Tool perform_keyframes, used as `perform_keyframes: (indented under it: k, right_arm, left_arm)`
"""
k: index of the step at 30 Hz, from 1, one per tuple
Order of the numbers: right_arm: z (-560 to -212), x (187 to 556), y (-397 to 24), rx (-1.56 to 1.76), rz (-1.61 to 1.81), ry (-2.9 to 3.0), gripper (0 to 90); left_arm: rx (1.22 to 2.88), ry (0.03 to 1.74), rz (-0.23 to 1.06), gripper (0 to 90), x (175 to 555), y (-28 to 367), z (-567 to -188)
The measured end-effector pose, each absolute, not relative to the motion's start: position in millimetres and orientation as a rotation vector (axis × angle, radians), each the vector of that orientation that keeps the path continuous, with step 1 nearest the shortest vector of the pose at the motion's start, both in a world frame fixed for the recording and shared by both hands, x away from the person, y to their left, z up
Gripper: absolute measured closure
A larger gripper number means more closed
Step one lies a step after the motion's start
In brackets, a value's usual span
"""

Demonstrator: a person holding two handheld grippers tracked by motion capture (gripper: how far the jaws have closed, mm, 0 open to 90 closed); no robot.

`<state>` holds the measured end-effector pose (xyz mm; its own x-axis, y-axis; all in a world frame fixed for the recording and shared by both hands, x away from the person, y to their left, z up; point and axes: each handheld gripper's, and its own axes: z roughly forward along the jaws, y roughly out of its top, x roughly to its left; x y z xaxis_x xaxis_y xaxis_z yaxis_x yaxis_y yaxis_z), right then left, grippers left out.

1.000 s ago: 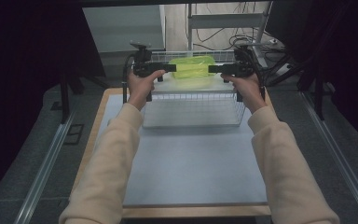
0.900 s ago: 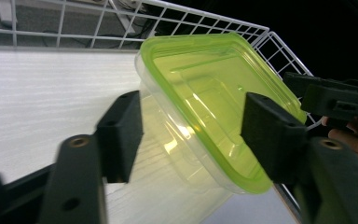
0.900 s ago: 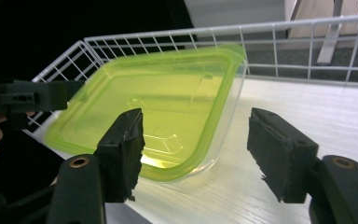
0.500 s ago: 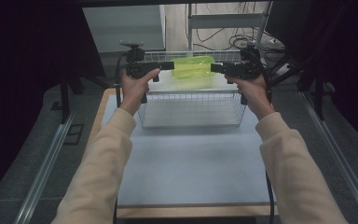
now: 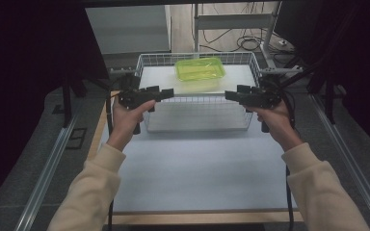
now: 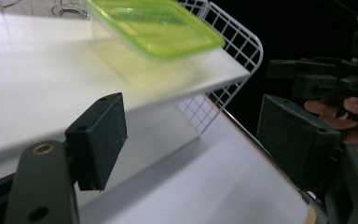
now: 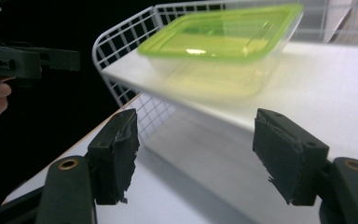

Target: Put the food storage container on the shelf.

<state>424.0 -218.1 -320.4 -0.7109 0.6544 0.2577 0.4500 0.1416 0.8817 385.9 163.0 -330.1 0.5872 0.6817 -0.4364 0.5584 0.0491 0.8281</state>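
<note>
Green-lidded clear plastic container (image 5: 200, 70) on white shelf board (image 5: 154, 77) in white wire basket (image 5: 197, 113) — at 12 o'clock, midway between left gripper (image 5: 166, 92) and right gripper (image 5: 232, 95); both wide open, empty, equally near.

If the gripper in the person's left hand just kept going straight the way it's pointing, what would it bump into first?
Probably the other gripper. The left gripper points across the front of the wire basket toward the right gripper, with open air between them. Depth is hard to judge; it might graze the basket's front rim instead.
</note>
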Motion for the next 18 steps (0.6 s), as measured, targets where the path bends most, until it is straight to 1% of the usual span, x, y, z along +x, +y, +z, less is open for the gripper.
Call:
perform_keyframes:
  k: [10,18]
  right_arm:
    - [-358.0,384.3,-232.1,1.021,1.619,2.299,31.2]
    - [-401.6,358.2,-239.5,1.024,1.596,2.359,31.2]
  left_arm:
    - [1.615,1.05,0.056,24.8,337.0,166.4,-376.8]
    - [1.662,1.05,0.069,24.9,305.2,160.9,-412.0]
